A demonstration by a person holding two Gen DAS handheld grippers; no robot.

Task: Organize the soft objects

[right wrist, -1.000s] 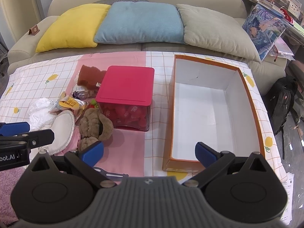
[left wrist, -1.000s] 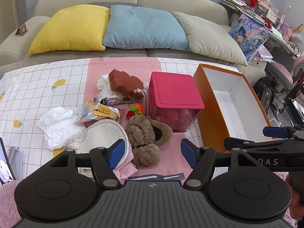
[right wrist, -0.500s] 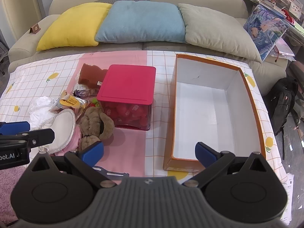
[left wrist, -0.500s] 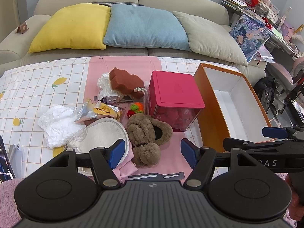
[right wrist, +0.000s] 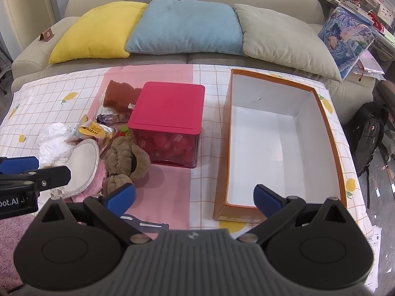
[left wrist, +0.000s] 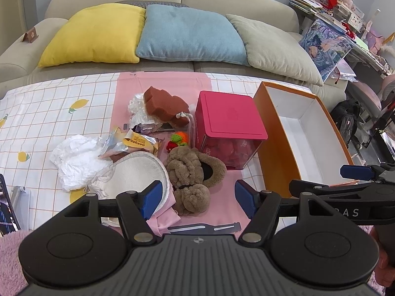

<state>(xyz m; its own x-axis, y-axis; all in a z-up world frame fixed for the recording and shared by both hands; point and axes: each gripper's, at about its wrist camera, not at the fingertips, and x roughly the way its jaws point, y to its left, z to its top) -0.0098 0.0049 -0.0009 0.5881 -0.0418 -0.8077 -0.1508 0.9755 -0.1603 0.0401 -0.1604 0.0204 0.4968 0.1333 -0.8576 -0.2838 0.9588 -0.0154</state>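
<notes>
Tablecloth (left wrist: pixel 49 113) is showing a white grid with orange lines and yellow lemon prints; a plain pink strip (left wrist: pixel 163 83) is running down its middle. Fuzzy slippers (left wrist: pixel 190 172) are reading tan-brown, sponge (left wrist: pixel 165 106) rust-brown, crumpled tissue (left wrist: pixel 79 157) white. Storage box (left wrist: pixel 229 116) is wearing a magenta lid. Cardboard box (right wrist: pixel 330 133) is showing orange outside, white inside. Sofa cushions are sitting yellow (left wrist: pixel 96 32), blue (left wrist: pixel 190 34), grey-beige (left wrist: pixel 274 46). Gripper pads (left wrist: pixel 151 194) are showing blue.

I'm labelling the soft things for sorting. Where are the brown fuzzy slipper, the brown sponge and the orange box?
brown fuzzy slipper (left wrist: pixel 187 165), left wrist view, on its knotted plush top.
brown sponge (left wrist: pixel 164 104), left wrist view, on its upper face.
orange box (right wrist: pixel 332 133), right wrist view, on its right rim.
</notes>
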